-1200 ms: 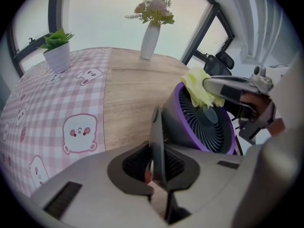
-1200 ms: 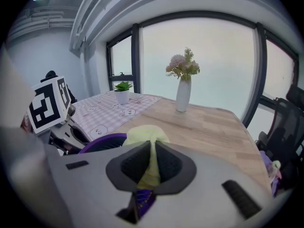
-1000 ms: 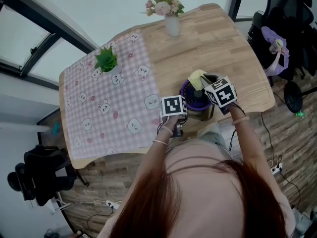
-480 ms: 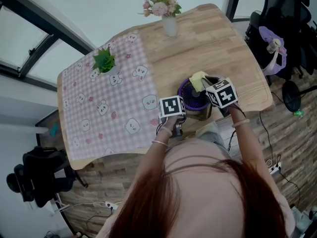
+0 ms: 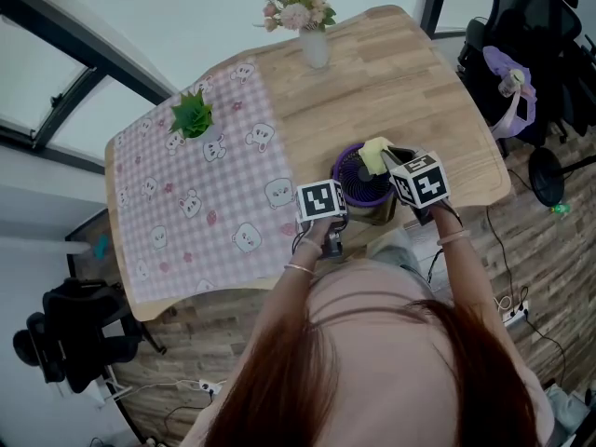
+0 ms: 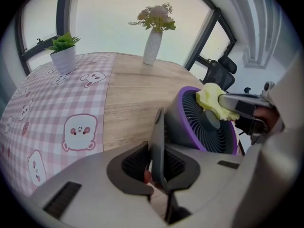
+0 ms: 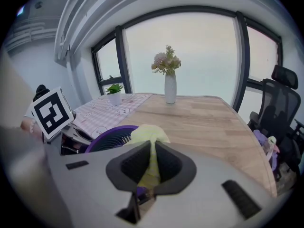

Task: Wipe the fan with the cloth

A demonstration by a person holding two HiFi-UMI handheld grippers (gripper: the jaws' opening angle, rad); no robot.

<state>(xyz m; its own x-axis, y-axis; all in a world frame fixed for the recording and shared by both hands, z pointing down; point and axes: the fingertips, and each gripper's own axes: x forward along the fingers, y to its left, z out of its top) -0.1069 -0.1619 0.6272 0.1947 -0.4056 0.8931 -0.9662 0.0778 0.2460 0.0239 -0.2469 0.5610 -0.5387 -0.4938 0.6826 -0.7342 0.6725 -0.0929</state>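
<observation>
A small fan with a purple rim and dark grille stands near the wooden table's front edge, seen also as the fan in the left gripper view. My left gripper is shut on a thin dark upright edge at the fan's near side. A yellow cloth lies against the fan's upper right rim. My right gripper is shut on that cloth, pressing it to the grille. In the head view the left gripper and right gripper flank the fan.
A white vase of flowers stands at the table's far side, a small potted plant on the pink checked tablecloth to the left. A black office chair is beyond the table's right end. The person's head fills the lower view.
The right gripper has slid the yellow cloth a little to the right along the fan's rim. The left gripper keeps its hold on the fan and has stayed put.
</observation>
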